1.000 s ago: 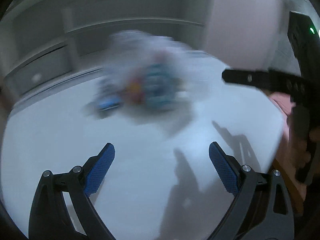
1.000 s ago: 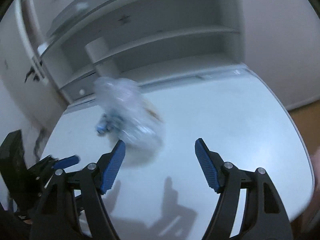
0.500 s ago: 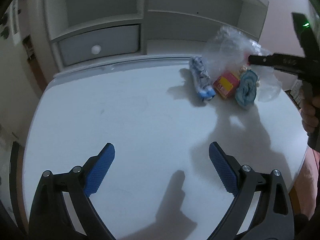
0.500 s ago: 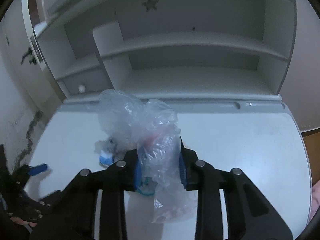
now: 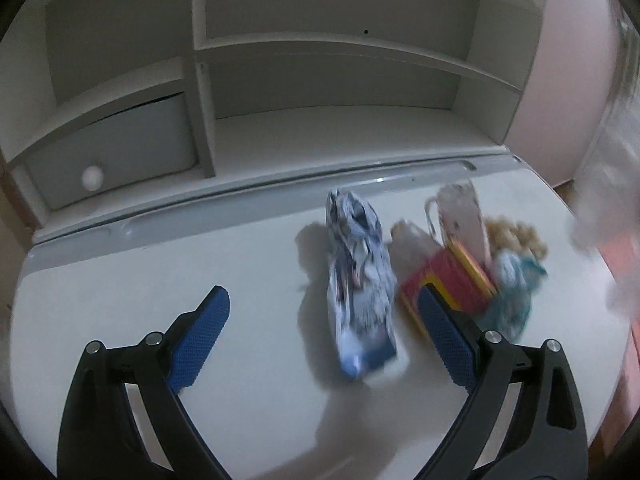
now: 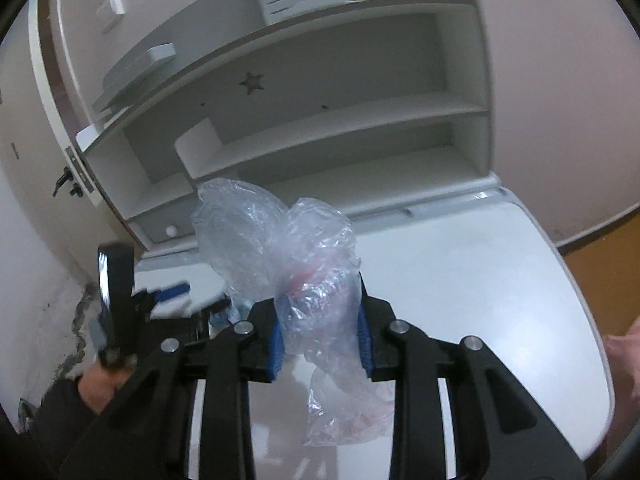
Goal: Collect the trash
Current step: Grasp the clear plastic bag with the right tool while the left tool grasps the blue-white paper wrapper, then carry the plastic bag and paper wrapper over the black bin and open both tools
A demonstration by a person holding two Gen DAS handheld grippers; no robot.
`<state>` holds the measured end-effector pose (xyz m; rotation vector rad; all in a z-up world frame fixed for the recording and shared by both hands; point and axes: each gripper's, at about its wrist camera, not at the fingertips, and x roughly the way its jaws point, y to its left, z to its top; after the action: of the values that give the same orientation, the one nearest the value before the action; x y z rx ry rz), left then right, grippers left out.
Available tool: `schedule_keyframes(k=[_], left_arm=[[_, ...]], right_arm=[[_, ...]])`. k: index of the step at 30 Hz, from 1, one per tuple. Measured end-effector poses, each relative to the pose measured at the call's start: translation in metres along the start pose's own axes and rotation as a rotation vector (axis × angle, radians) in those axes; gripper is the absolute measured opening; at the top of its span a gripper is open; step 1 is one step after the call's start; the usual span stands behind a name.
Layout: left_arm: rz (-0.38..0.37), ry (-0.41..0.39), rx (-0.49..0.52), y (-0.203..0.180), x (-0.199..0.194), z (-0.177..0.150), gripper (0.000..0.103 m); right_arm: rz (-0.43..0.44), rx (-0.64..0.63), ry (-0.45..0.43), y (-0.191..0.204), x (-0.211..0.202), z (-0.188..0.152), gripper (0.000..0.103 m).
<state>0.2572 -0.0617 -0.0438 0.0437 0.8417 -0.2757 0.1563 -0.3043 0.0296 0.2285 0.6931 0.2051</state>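
Left tongs (image 5: 322,322) spread wide above the desk (image 5: 160,264). Crumpled blue-white wrapper (image 5: 358,280) lying right of centre in frame, nearer the right-hand pad, long axis running away from the camera. Right tongs (image 6: 320,338) pinching the clear plastic bag (image 6: 304,268), lifted off the desk.

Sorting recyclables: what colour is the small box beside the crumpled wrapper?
Red with yellow edging, clearest in the left wrist view.
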Motion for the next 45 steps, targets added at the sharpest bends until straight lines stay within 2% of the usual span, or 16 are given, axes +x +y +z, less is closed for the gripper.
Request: schedule_keyframes(k=[4, 5, 6, 7, 8, 9, 12, 17, 23, 29, 35, 36, 41, 43, 45], left_arm=[[0.009, 0.048, -0.025, -0.001, 0.023, 0.005, 0.091], [0.011, 0.054, -0.024, 0.002, 0.024, 0.004, 0.084], [-0.001, 0.052, -0.026, 0.001, 0.025, 0.003, 0.07], [0.002, 0.052, -0.017, 0.0, 0.024, 0.001, 0.063], [0.01, 0.052, -0.004, -0.001, 0.023, 0.001, 0.042], [0.005, 0.059, 0.009, -0.003, 0.022, 0.0, 0.027], [-0.002, 0.059, 0.013, -0.004, 0.009, -0.006, 0.019], [0.062, 0.006, 0.072, -0.007, -0.027, -0.014, 0.018], [0.044, -0.076, 0.135, -0.044, -0.089, -0.021, 0.018], [-0.146, -0.082, 0.264, -0.14, -0.113, -0.036, 0.018], [-0.349, -0.063, 0.425, -0.275, -0.113, -0.068, 0.018], [-0.4, -0.048, 0.458, -0.306, -0.111, -0.079, 0.018], [-0.537, -0.016, 0.594, -0.409, -0.104, -0.128, 0.018], [-0.571, 0.01, 0.627, -0.438, -0.095, -0.146, 0.018], [-0.615, 0.069, 0.647, -0.465, -0.081, -0.166, 0.018]], right_arm=[[-0.04, 0.037, 0.014, -0.023, -0.019, -0.023, 0.029], [-0.054, 0.049, 0.019, -0.031, -0.024, -0.03, 0.029], [-0.062, 0.057, 0.022, -0.034, -0.027, -0.034, 0.029], [-0.073, 0.069, 0.024, -0.039, -0.03, -0.04, 0.029], [-0.085, 0.08, 0.03, -0.045, -0.035, -0.048, 0.029], [-0.093, 0.087, 0.031, -0.049, -0.038, -0.052, 0.029], [-0.119, 0.123, 0.029, -0.065, -0.049, -0.068, 0.029], [-0.157, 0.179, -0.006, -0.092, -0.077, -0.087, 0.029], [-0.223, 0.254, -0.057, -0.132, -0.119, -0.11, 0.029], [-0.344, 0.354, -0.082, -0.187, -0.16, -0.151, 0.029], [-0.468, 0.484, -0.09, -0.247, -0.197, -0.206, 0.029], [-0.497, 0.511, -0.083, -0.259, -0.201, -0.217, 0.029], [-0.608, 0.667, -0.019, -0.319, -0.21, -0.283, 0.029], [-0.637, 0.715, 0.015, -0.337, -0.207, -0.306, 0.029], [-0.662, 0.757, 0.059, -0.355, -0.201, -0.33, 0.029]])
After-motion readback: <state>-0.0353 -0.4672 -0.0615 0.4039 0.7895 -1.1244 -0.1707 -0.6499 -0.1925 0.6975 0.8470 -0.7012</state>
